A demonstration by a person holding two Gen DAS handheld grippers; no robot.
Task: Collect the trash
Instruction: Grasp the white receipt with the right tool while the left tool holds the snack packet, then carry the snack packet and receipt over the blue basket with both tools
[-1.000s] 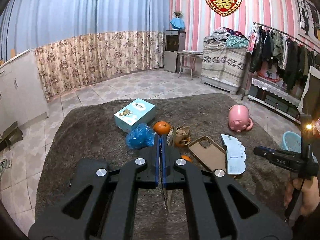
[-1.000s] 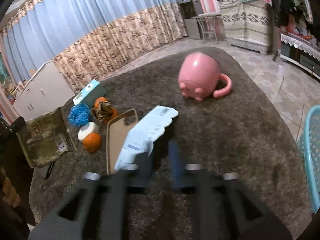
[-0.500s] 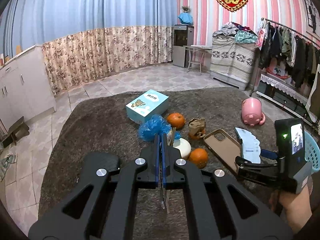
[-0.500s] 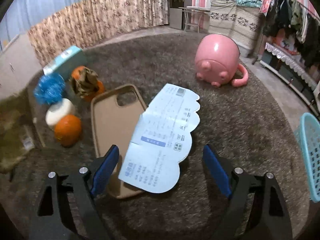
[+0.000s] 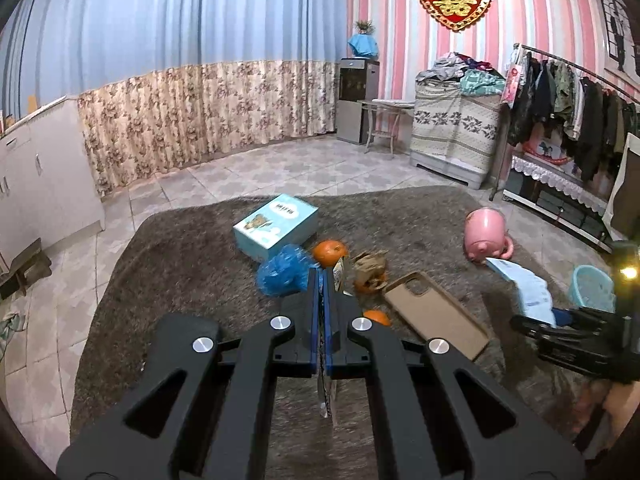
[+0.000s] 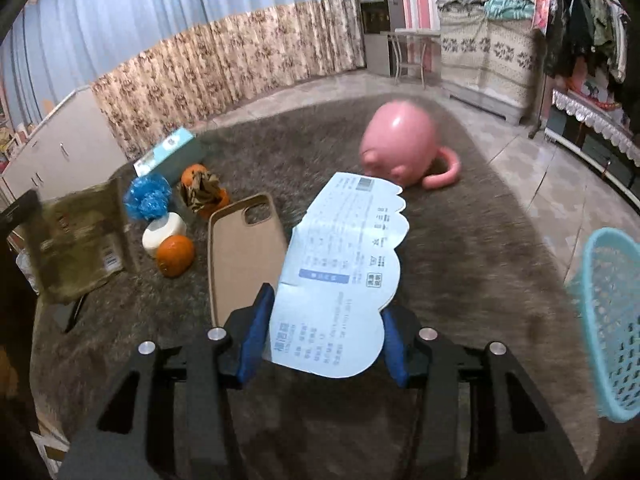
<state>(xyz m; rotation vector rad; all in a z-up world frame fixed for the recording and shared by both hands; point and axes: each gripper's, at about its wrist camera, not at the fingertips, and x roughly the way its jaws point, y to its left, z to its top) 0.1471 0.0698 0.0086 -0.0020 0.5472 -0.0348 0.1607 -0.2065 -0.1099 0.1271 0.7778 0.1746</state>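
A pale blue leaflet (image 6: 344,276) is clamped by the right hand-held gripper (image 6: 324,344) at lower centre; a flat olive packet (image 6: 76,240) is pinched by the left hand-held gripper (image 5: 320,312).

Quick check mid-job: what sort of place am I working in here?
Likely a lived-in home room: clothes rack along the striped wall, floral curtains, tiled floor. You're working over a brown shaggy cloth.

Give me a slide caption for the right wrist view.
Right tongs grip a pale blue scalloped paper card above the grey rug, turquoise basket at right.
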